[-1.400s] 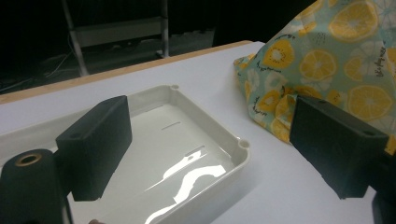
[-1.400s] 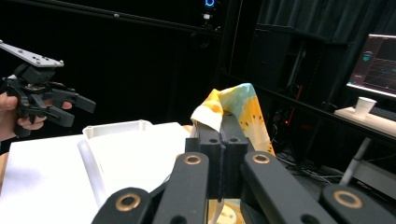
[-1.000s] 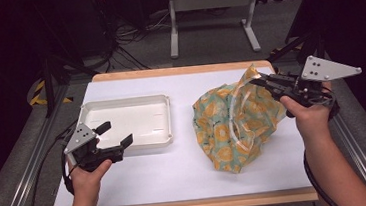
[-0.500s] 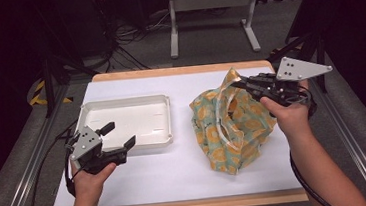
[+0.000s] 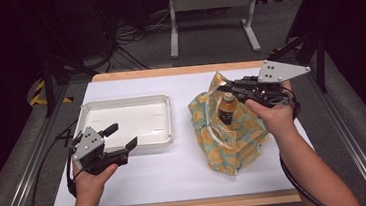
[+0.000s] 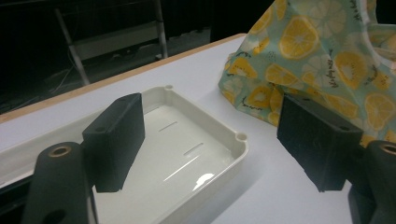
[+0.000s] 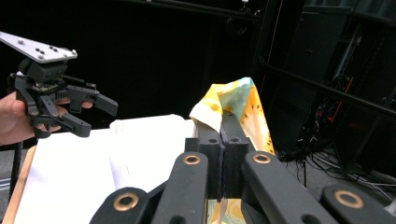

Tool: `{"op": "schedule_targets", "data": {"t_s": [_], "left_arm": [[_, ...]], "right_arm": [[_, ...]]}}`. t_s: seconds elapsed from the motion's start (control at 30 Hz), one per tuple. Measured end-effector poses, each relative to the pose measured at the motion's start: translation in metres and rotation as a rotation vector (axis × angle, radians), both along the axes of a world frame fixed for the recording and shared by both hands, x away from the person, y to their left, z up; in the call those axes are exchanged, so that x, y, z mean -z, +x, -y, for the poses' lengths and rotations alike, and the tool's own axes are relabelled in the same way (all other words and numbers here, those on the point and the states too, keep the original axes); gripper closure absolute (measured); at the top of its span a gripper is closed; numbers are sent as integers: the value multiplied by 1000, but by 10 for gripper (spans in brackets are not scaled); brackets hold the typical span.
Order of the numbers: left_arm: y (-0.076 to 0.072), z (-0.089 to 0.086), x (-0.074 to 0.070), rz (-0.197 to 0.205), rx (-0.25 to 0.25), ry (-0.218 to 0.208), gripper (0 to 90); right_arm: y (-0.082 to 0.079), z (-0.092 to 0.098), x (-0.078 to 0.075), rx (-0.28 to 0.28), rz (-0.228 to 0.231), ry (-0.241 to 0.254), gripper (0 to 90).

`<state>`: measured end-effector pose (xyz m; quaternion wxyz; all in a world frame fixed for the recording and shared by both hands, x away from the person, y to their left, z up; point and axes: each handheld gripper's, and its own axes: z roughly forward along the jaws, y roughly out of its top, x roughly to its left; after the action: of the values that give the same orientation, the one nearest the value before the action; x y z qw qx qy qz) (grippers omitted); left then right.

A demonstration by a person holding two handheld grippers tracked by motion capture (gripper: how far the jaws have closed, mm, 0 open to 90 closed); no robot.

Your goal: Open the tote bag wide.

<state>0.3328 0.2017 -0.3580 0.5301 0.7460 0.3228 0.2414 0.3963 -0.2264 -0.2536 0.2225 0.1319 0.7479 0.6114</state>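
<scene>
Lifting a lemon-print cloth bag point(image 5: 226, 129) by its top edge, right of centre in the high view.

High view: the right gripper point(image 5: 225, 86) is clamped on the bag's rim, a brown bottle point(image 5: 227, 110) standing inside; the white tray point(image 5: 128, 120) at centre left holds nothing, and the left gripper point(image 5: 123, 137) hangs below it, jaws apart and just closing slightly, nothing between them. Left gripper view: yellow citrus slices on teal fabric at upper right, tray at centre. Right gripper view: closed jaws pinch the fabric at centre.
</scene>
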Motion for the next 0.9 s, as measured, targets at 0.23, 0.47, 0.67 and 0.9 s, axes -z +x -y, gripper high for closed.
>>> {"op": "schedule_targets", "data": {"t_s": [0.23,0.47,0.67,0.9], "left_arm": [[4,15,-4,-23,64,-38,224],[15,49,-19,-3,160,-47,221],[25,80,-21,13,216,-48,237],[40,108,-24,5,285,-93,261]], "right_arm": [[4,-6,6,2,-15,-17,894],[4,-10,8,-9,-15,-11,892],[6,-11,10,-13,-23,-10,892],[5,-9,8,-16,-20,-5,892]]}}
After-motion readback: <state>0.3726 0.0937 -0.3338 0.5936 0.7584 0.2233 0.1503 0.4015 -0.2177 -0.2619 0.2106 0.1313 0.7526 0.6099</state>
